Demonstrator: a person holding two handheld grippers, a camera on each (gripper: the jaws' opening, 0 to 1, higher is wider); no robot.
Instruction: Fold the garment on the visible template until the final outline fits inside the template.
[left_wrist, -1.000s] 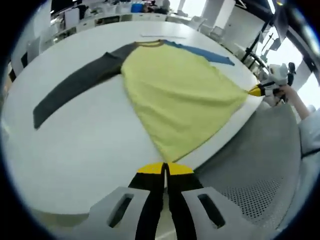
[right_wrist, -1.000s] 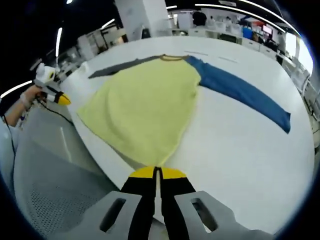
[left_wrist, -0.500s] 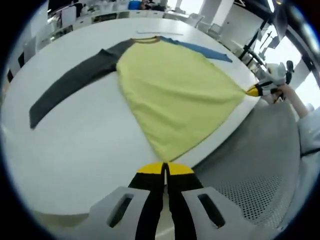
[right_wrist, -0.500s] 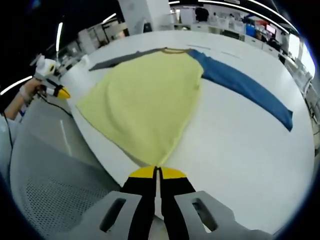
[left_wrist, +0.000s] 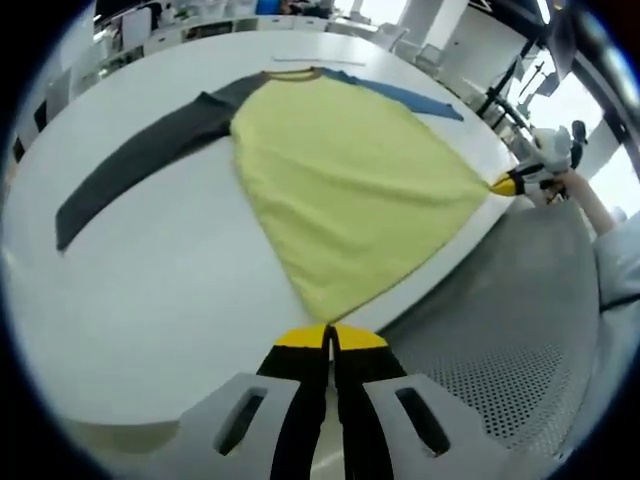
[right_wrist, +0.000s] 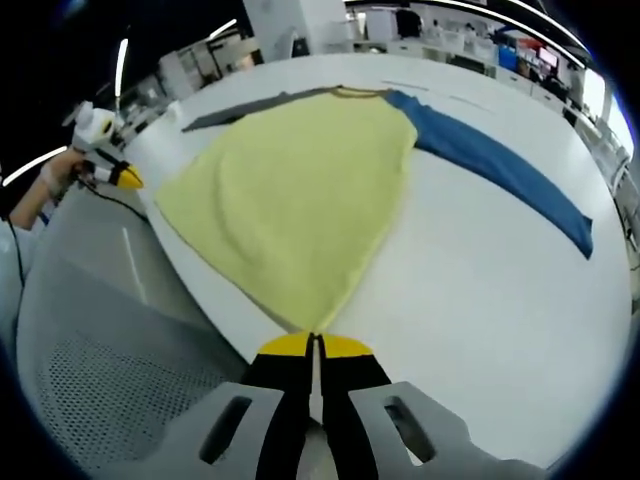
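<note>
Both grippers, left (left_wrist: 329, 338) and right (right_wrist: 313, 346), are clamping shut on opposite hem corners of the yellow shirt (left_wrist: 345, 180); we are holding it taut across the white table (left_wrist: 150, 270) so it is lying flat for folding, sleeves spread.

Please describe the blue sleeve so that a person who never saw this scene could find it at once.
A shirt with a yellow body lies flat on the white table. The blue sleeve runs out from its collar end; the other sleeve is dark grey.
</note>
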